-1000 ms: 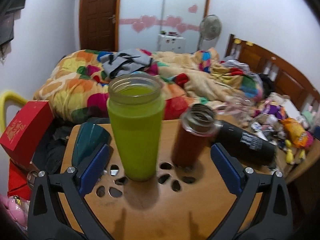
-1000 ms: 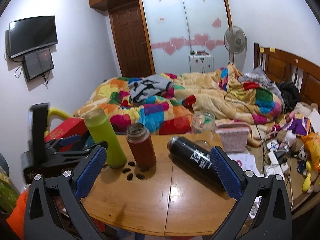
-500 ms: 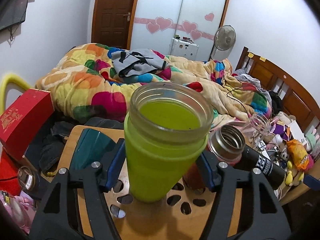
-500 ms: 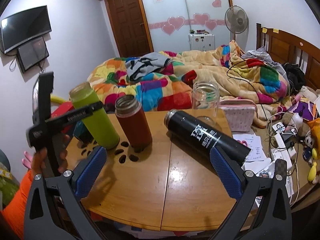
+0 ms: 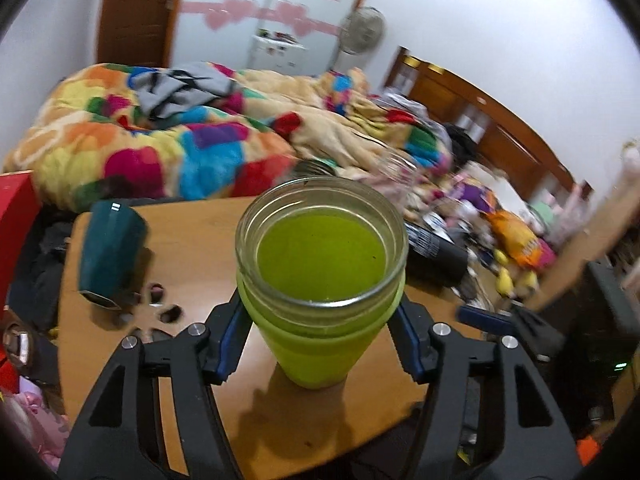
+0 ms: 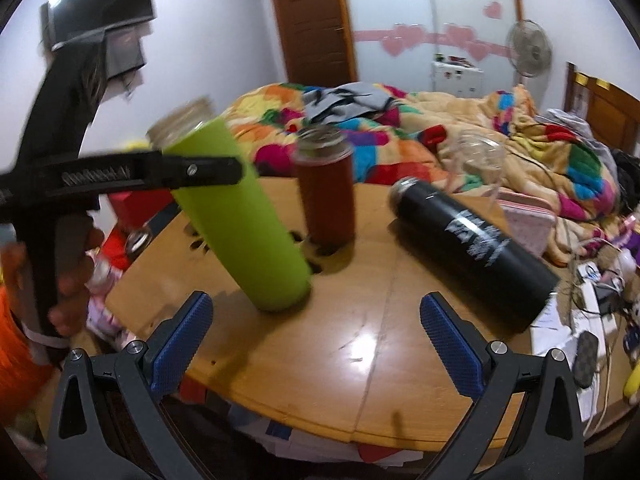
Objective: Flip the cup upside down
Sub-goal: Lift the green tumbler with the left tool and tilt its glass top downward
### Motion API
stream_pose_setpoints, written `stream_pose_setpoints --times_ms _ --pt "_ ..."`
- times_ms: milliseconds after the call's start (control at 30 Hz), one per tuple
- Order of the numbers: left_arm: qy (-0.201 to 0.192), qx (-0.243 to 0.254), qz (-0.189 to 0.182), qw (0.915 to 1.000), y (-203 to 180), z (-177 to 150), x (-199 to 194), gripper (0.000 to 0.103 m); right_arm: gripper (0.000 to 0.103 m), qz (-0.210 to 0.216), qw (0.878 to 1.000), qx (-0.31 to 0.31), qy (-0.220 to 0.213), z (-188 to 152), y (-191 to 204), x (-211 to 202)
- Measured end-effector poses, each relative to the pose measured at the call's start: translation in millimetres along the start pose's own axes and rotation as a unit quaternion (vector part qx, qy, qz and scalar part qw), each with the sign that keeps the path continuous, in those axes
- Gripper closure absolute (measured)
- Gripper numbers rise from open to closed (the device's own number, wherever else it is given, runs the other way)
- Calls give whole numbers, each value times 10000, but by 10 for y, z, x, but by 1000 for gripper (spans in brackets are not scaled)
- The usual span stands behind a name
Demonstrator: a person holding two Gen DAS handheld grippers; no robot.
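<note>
The lime-green cup [image 5: 320, 304] with a clear glass rim is gripped near its top between the blue pads of my left gripper [image 5: 318, 336]. In the right wrist view the cup [image 6: 244, 220] leans with its mouth toward the upper left, its base close above the wooden table [image 6: 360, 344]. My left gripper [image 6: 200, 170] shows there as a black bar across the cup. My right gripper [image 6: 316, 324] is open and empty, low over the table's near edge, with the cup's base just beyond its left finger.
A brown open-topped bottle [image 6: 326, 188] stands behind the cup. A black bottle [image 6: 472, 248] lies on its side to the right, with a clear glass jar [image 6: 478, 160] behind it. A dark teal cup [image 5: 108, 248] lies at the table's left. A bed with a colourful quilt [image 6: 360, 120] is beyond.
My left gripper closed on the green cup, lifted it off its spot and tilted it. The right gripper moved in closer and lower toward the table.
</note>
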State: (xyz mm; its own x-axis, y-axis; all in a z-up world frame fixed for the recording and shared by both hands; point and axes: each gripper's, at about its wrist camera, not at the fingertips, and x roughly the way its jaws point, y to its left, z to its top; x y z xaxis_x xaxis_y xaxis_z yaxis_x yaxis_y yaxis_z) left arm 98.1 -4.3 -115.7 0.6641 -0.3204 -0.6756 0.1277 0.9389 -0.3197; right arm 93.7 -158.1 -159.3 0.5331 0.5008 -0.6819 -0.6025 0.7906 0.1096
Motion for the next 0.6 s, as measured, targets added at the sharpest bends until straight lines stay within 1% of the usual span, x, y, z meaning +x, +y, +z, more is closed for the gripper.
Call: stream_pose_setpoints --times_ms 133,233,300,333,400,433,467,533,600 --pt "169 -28 -445 9989 -50 -55 -24 41 0 200 9993 -300 -1 -73 81 147" --pt "240 -102 -623 9977 -41 -76 -27 41 0 347 9985 -430 1 -104 108 301" --pt "260 -89 -661 9974 -32 -70 -36 41 6 399 9982 -458 2 -115 116 407" --pt "262 -91 -674 9973 -20 -71 -41 41 12 445 9978 -486 17 -113 120 461" --pt "238 -103 -685 9973 -1 -73 -47 41 22 586 9970 -504 95 -98 132 549" --pt "216 -114 -668 9975 19 -68 -44 41 31 703 9961 -514 118 -92 148 586" --pt "189 -150 -681 9974 47 -69 -45 41 32 738 9958 -532 114 -97 182 599" --pt "97 -232 -675 9974 109 -79 -47 40 33 665 9958 -628 20 -105 242 588" --pt "-49 -259 -543 9982 149 -96 -64 39 33 610 9958 -684 -14 -112 280 575"
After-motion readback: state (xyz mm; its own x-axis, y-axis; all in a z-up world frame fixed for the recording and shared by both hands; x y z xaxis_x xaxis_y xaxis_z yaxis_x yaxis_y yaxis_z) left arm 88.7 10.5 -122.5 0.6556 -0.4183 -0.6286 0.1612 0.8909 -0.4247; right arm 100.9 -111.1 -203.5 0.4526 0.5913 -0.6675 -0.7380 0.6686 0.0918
